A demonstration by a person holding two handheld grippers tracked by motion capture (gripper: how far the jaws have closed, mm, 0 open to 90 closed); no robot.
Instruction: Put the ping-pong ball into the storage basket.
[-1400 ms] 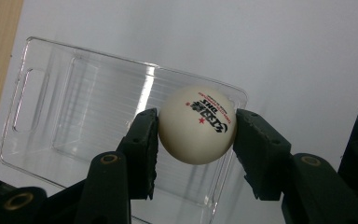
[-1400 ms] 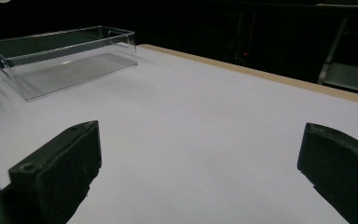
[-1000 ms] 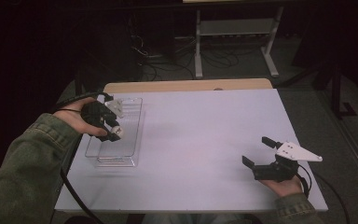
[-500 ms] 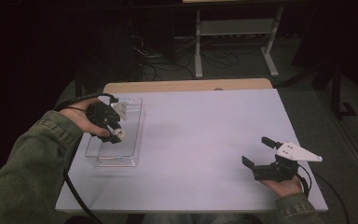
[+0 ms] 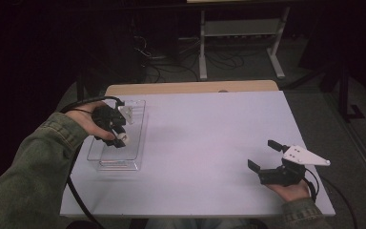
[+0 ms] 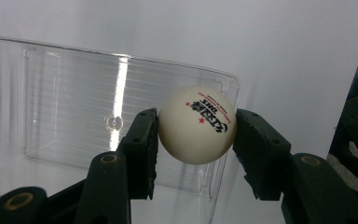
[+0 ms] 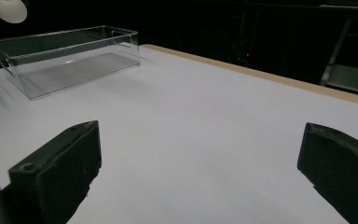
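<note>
A white table-tennis ball [image 6: 196,124] with red and black print is clamped between the jaws of my left gripper [image 6: 196,122], which is shut on it. In the high view that left gripper [image 5: 122,138] hovers with the ball [image 5: 124,139] over a clear plastic box [image 5: 116,160] at the table's left side. The box [image 6: 70,93] lies below the ball and has nothing in it. My right gripper [image 5: 262,154] rests near the front right of the table, jaws wide open with nothing between them. The right gripper view shows the right gripper [image 7: 200,158], the box [image 7: 65,51] and the ball [image 7: 10,9] far off.
The white tabletop [image 5: 209,138] has a wooden strip [image 5: 190,88] along its far edge. Behind it in the dark stand a metal frame [image 5: 238,38] and floor cables. A black cable [image 5: 76,191] trails off the left gripper past the table's left edge.
The left hand has shifted only slightly above the box, still holding the ball. The right gripper has kept still.
</note>
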